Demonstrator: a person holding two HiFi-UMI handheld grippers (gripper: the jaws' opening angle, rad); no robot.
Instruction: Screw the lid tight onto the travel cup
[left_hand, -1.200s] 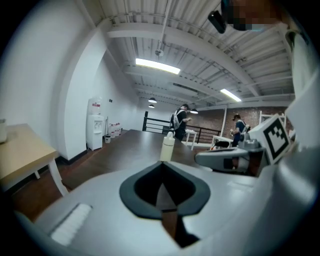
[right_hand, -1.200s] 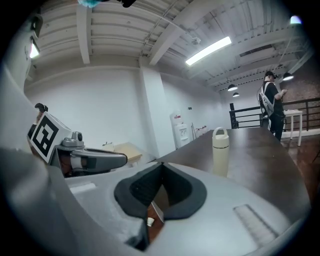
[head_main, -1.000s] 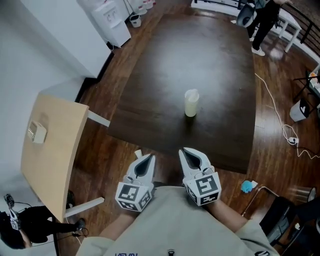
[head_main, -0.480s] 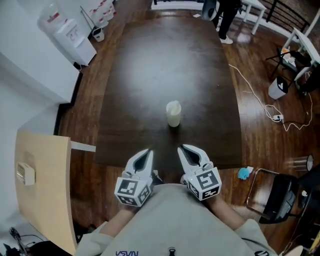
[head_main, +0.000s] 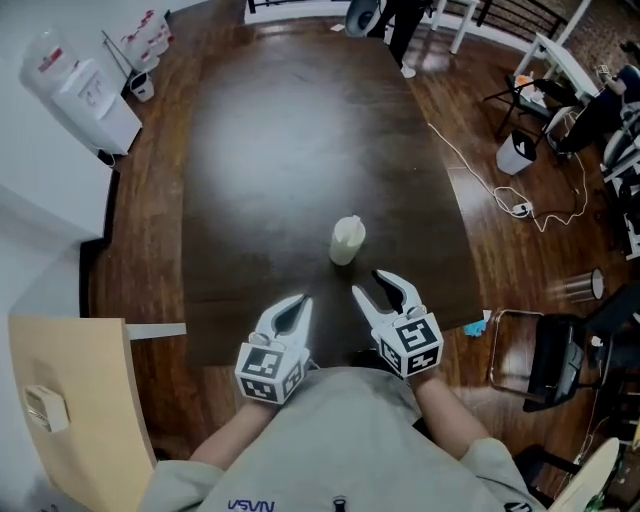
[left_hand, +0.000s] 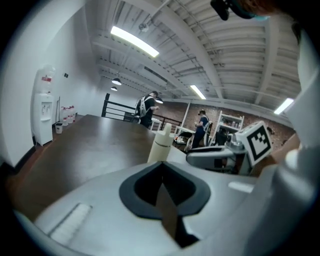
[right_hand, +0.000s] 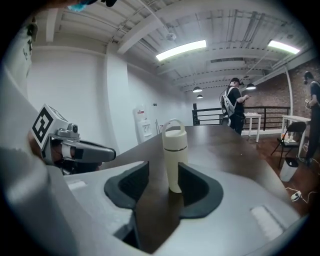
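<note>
One wooden floor (head_main: 480, 250): brown planks lie all round the table, with a white cable (head_main: 470, 170) trailing over them to the right.
dark table (head_main: 300, 150): long and glossy, it runs from the near edge in front of the person to the far end of the room and is bare but for the cup.
pale board (head_main: 70, 400): a light wooden slab lies at the near left, apart from the table's near left corner.
water dispenser (head_main: 85, 85): white, it stands at the far left against the wall.
person (head_main: 330, 440): a grey top fills the near edge, with both forearms reaching out to the grippers.
left gripper (head_main: 295, 308): over the table's near edge, to the left of the cup; its own view shows the jaws pressed together with nothing between them.
right gripper (head_main: 372, 285): just near of the cup and slightly to its right; its jaws have just been opening and stand about halfway apart, gripping nothing. Its own view looks through the gap at the cup, which the pads do not touch.
travel cup (head_main: 346, 241): cream, upright on the table near its near edge, just beyond the right gripper's tips.
lid (right_hand: 174, 135): cream with a loop handle, it sits on top of the cup; how tightly cannot be told.
</note>
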